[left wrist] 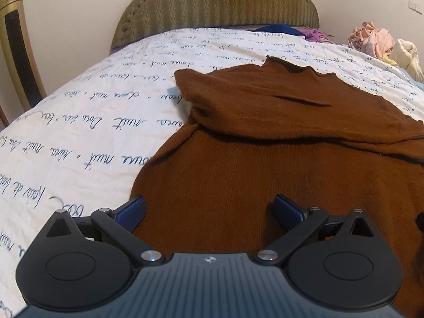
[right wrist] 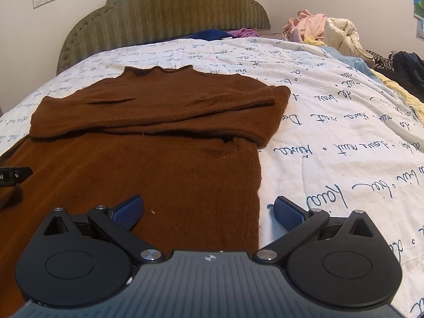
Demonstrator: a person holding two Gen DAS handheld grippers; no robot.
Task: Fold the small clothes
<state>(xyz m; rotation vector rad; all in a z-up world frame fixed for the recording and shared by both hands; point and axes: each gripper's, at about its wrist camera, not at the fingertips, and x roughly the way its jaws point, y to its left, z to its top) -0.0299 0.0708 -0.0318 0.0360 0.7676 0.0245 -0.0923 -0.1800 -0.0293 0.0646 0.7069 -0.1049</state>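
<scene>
On the bed's white script-printed cover [left wrist: 79, 122], the left tool [left wrist: 209, 212] hangs with its blue pads spread wide and nothing between them, above the near left part of the brown sweater [left wrist: 265, 159]. The sweater lies flat in the middle of the bed, collar toward the green headboard [right wrist: 164, 13], both sleeves folded across its chest. The right tool [right wrist: 209, 212] is likewise released, its pads straddling the sweater's right edge without touching it. A heap of pale clothes [right wrist: 318, 29] sits at the far right.
</scene>
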